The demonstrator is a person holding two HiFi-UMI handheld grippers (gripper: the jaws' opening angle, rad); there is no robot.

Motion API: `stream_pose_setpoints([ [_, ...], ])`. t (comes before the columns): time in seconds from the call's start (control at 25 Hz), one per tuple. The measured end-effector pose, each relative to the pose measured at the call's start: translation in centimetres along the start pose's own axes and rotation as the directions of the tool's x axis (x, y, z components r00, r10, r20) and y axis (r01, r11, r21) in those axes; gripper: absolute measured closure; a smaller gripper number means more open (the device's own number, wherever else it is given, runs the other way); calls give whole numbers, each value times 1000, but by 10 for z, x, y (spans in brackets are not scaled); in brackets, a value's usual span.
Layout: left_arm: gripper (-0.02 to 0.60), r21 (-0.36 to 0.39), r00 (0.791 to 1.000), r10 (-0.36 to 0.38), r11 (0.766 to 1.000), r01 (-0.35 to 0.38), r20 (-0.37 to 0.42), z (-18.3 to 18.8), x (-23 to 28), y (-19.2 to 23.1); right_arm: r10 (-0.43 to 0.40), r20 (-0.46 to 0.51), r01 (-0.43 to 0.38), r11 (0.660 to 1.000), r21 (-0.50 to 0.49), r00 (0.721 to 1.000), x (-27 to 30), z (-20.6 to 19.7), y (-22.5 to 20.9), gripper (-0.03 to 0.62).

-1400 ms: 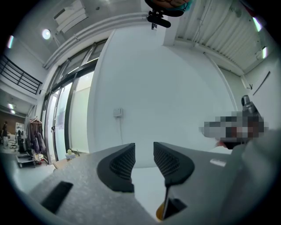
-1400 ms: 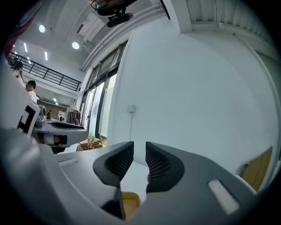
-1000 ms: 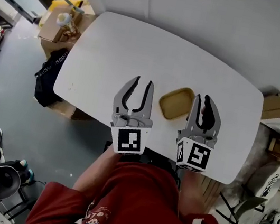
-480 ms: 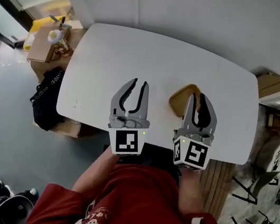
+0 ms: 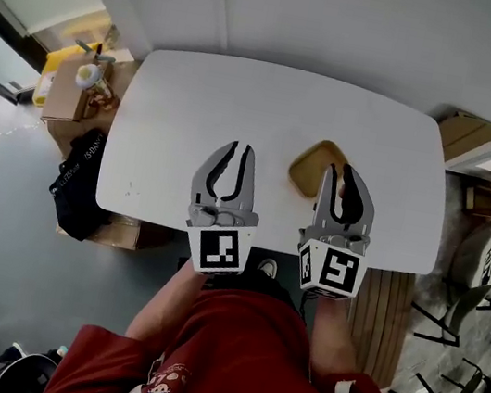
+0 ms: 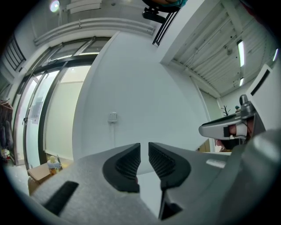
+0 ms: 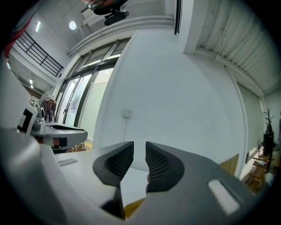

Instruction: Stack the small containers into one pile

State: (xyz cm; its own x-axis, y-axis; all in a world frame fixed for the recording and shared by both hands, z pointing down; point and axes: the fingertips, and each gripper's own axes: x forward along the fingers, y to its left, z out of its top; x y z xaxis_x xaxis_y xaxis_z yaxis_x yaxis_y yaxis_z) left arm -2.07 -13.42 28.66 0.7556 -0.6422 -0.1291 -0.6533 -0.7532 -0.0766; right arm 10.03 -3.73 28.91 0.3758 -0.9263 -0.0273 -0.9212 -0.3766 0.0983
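Status: left gripper empty, just narrowed to slit | right gripper empty, slightly spread, by yellow container

container: right part hidden behind right claw | stack count: cannot tell

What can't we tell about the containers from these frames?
Count: head view looks straight down on the container, so nested layers don't show.
Its right edge: head view, covered by the right hand-held gripper.
Right gripper view: only a tan sliver of it, under the jaws.
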Motion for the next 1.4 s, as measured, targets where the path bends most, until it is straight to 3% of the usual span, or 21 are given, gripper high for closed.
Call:
stream_pose_setpoints([
  [0.24,540,13,1000,24,1000,-24,13,11,-3,-11,16,16,-17,998,54,1000,-5,3,-8,508],
  [0.64,576,45,999,37,998,-38,19,18,3,-34,52,27,-53,997,54,998,-8,4,-23,527],
  [0.88,580,65,1000,19,998,-19,15,16,10,-49,53,34,-54,998,44,998,-8,1,-30,594],
  [1.4,580,71,1000,12,997,-14,24,17,28,-48,77,12,-77,997,-3,997,5,-3,-36,595],
])
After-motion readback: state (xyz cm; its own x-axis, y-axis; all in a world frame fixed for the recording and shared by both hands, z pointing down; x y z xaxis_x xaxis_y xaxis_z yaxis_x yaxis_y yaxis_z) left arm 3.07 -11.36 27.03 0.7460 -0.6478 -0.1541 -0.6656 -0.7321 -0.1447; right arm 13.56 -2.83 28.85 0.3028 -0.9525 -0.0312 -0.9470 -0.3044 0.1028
